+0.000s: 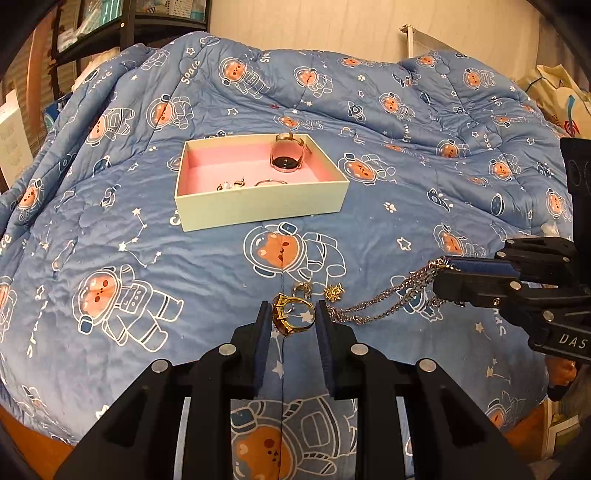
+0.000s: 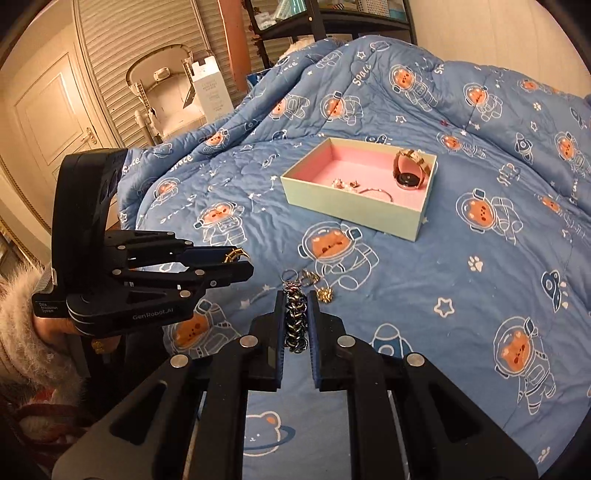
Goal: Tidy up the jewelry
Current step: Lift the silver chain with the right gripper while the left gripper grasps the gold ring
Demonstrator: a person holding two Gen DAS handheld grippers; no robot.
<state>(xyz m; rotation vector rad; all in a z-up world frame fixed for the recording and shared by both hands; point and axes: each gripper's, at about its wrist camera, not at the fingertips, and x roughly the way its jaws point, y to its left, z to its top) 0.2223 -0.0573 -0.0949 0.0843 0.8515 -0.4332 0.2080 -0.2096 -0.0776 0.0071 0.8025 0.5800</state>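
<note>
A pale green box with a pink lining [image 1: 258, 203] [image 2: 351, 210] sits on the blue quilt, holding a watch [image 1: 287, 157] [image 2: 410, 173], a thin ring [image 1: 270, 182] and small earrings [image 1: 231, 185]. My left gripper [image 1: 291, 317] [image 2: 240, 260] is shut on a gold ring [image 1: 293, 314]. My right gripper [image 2: 296, 321] [image 1: 443, 275] is shut on a silver chain [image 2: 295, 317] [image 1: 384, 299], which trails onto the quilt. A small silver ring [image 1: 302, 288] [image 2: 308, 277] and a gold charm [image 1: 334, 292] [image 2: 325, 294] lie loose between the grippers.
The blue astronaut-print quilt [image 1: 184, 280] covers the whole bed. A dark shelf [image 1: 110, 29] stands behind at the left. A white box [image 2: 212, 92] and a folded chair [image 2: 162, 92] stand beside the bed near shuttered doors. A bag [image 1: 554, 99] lies at the right.
</note>
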